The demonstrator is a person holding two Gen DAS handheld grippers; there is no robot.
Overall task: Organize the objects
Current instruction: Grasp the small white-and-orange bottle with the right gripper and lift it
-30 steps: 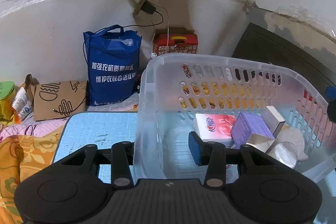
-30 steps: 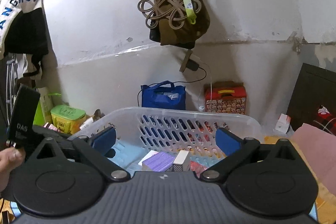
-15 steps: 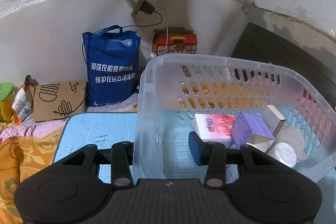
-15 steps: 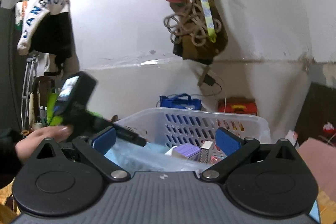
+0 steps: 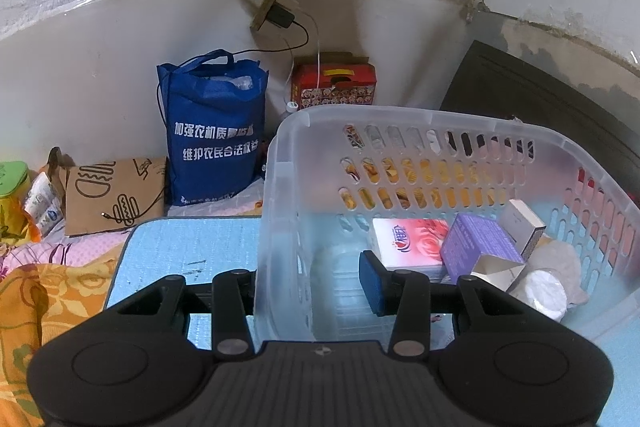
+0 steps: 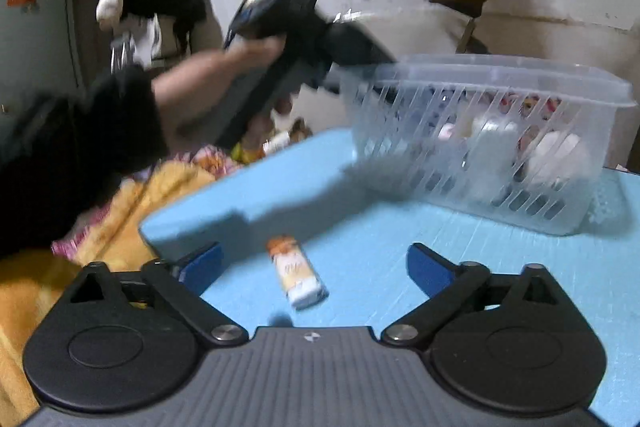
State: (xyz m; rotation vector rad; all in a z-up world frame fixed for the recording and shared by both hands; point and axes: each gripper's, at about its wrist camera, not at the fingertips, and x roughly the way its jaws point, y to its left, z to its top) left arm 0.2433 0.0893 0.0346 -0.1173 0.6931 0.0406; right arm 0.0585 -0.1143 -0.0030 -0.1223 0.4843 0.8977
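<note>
Left wrist view, one basket (image 5: 460,119), three boxes, one tissue pack (image 5: 412,241)

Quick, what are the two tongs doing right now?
Left tongs: shut on the clear plastic basket, one finger each side of its wall.
Right tongs: open, closing, empty, above the small orange-and-white box.

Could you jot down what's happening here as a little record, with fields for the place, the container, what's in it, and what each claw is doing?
surface: blue mat
container: clear plastic basket on the mat
in basket: pink tissue pack, purple box, small white box, white wrapped bundle
loose on mat: small orange-and-white carton, lying flat
left claw: clamped on the basket's near wall, one finger inside, one outside
right claw: jaws wide and closing, carton lies between them, untouched
</note>
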